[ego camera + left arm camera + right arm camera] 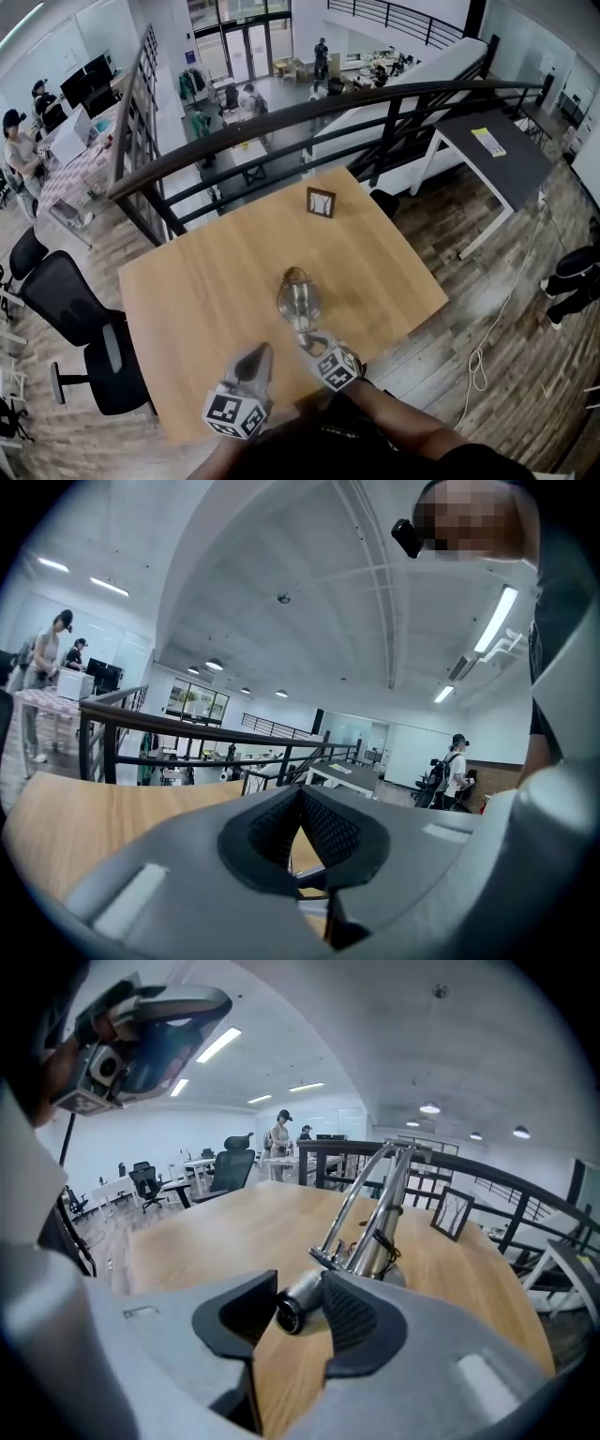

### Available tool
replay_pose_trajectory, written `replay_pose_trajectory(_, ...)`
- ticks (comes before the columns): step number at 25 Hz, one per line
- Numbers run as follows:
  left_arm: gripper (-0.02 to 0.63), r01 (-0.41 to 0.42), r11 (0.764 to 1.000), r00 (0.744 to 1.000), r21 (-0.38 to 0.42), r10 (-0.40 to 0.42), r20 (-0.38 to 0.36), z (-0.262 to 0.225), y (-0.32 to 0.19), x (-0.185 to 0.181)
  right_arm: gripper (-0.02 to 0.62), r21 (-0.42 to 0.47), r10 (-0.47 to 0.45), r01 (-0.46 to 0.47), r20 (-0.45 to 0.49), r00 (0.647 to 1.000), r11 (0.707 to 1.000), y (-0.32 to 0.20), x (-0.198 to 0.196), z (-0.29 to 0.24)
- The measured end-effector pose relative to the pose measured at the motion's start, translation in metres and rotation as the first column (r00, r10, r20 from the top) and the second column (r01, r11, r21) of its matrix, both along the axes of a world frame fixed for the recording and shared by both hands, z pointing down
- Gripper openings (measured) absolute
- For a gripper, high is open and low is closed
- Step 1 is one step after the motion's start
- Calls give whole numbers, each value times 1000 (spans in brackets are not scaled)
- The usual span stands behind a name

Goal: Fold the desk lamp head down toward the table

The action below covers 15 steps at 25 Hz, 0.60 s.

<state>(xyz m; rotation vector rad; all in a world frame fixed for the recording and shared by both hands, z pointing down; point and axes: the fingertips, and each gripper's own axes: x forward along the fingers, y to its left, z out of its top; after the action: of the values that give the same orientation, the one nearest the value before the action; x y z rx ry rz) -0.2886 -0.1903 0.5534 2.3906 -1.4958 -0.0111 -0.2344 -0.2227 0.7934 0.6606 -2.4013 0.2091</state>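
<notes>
A chrome desk lamp (298, 300) stands mid-table on the wooden table (206, 281). In the right gripper view its thin arms (375, 1208) rise from the base, and a short chrome stub with a dark end (298, 1299) lies between my jaws. My right gripper (289, 1312) is closed on that stub, with both pads against it. From the head view, the right gripper (309, 339) reaches the lamp from the near side. My left gripper (255, 361) hovers beside it near the table's front edge. The left gripper (300, 799) has its pads together and holds nothing.
A small framed picture (321, 202) stands at the table's far edge, and shows as the frame (452, 1213) behind the lamp. A dark railing (309, 112) runs beyond the table. Black office chairs (66, 300) stand left, a grey desk (497, 150) stands right, and a cable (487, 337) lies on the floor.
</notes>
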Motion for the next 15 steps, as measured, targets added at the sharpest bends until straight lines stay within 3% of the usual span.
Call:
replay_pose_trajectory(9, 2, -13, 1000, 1000, 18, 14, -11, -7, 4, 12, 153, -6, 1, -1, 3, 1000, 1000, -2, 2, -6)
replay_pose_trajectory(15, 2, -15, 998, 999, 56, 18, -46, -15, -3, 28, 153, 65, -9, 0, 141, 990, 998, 0, 6, -77)
